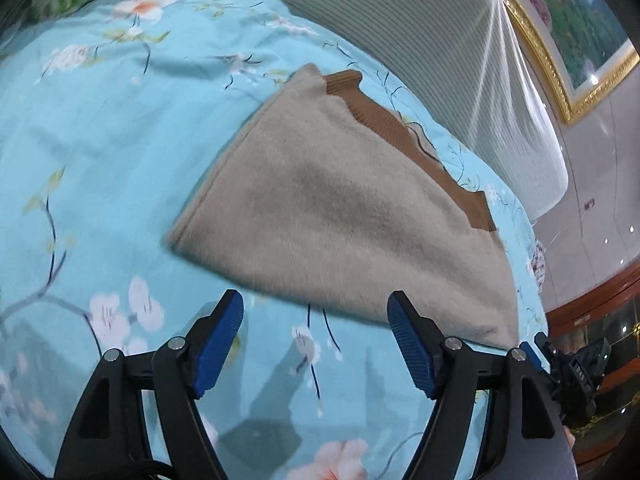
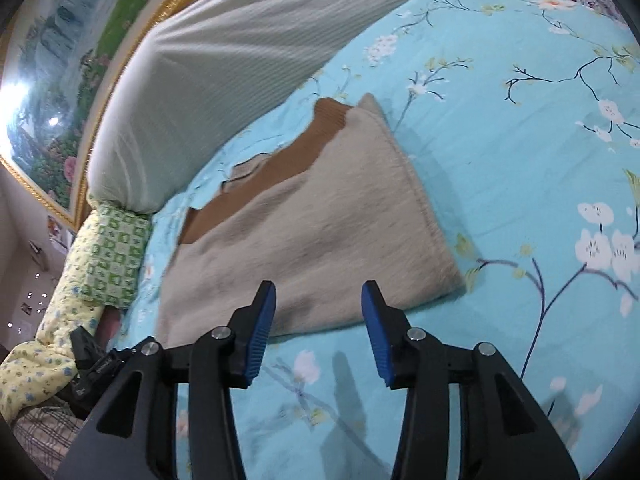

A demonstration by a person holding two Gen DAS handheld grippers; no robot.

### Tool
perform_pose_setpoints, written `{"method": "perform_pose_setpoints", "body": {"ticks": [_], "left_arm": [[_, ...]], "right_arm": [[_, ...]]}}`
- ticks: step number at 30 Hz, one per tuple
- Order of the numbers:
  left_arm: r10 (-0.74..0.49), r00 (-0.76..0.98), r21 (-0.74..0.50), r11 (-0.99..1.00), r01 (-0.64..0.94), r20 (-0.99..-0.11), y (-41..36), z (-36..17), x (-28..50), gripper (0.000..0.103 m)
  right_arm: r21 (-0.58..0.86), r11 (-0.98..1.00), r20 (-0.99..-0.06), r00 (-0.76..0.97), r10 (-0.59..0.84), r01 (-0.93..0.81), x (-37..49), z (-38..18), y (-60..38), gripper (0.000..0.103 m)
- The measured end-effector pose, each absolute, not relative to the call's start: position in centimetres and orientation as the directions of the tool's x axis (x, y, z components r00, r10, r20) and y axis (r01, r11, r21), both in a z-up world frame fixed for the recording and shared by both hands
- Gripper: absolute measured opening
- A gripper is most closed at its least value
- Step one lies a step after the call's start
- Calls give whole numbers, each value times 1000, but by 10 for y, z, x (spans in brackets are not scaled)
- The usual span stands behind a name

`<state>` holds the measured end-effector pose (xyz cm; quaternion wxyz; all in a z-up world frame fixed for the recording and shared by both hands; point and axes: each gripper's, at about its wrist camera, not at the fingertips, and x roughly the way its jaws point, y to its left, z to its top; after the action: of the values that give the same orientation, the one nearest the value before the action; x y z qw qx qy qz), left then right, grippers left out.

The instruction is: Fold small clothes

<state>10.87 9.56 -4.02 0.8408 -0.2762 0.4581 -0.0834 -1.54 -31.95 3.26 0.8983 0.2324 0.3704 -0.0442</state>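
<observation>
A small beige knit garment [image 1: 340, 216] with a brown ribbed band [image 1: 384, 116] along its far edge lies folded flat on the blue floral bedsheet [image 1: 100, 140]. It also shows in the right wrist view [image 2: 316, 232], with the brown band [image 2: 276, 172] at its far left. My left gripper [image 1: 316, 312] is open and empty, just short of the garment's near edge. My right gripper [image 2: 319, 300] is open and empty, its tips over the garment's near edge. The right gripper's body shows at the left wrist view's right edge [image 1: 576, 372].
A white ribbed bolster [image 1: 420, 40] lies along the far side of the bed, below a gold-framed painting [image 1: 568, 28]. A green checked pillow [image 2: 112, 256] and a yellow floral quilt [image 2: 36, 360] sit at the bed's left end. The sheet [image 2: 520, 160] stretches right.
</observation>
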Motion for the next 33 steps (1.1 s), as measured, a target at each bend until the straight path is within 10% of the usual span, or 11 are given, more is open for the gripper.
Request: {"method": "perform_pose_setpoints", "body": {"ticks": [9,14,24,27,31,33], "left_arm": [[-393,605,-618,755,-218,-693,105,-63,90,80],[-445,568,-617,773,-148,-693,97,-61,100,100],[-392,692,-677,711,-192,-607,100,-60,150,97],[-368,704,-664,722,-196,-607,99,-59,165,86],[-350,708,-639,747,-184,-614,98,-56,179,35],[-335,718,-609,778,-155,-611,95,-49,180,25]], "right_arm": [[427,884,-655,739,159,189,-32,40,-294,51],[443,877,-654,736,176,184,-31,38,-287,51],[436,879,-690,699,187,195,-18,21,-279,52],[438,875,-697,693,186,205,-16,16,-281,52],[433,877,-702,688,182,210,-11,13,-286,52],[428,879,-705,686,179,210,-7,13,-289,52]]}}
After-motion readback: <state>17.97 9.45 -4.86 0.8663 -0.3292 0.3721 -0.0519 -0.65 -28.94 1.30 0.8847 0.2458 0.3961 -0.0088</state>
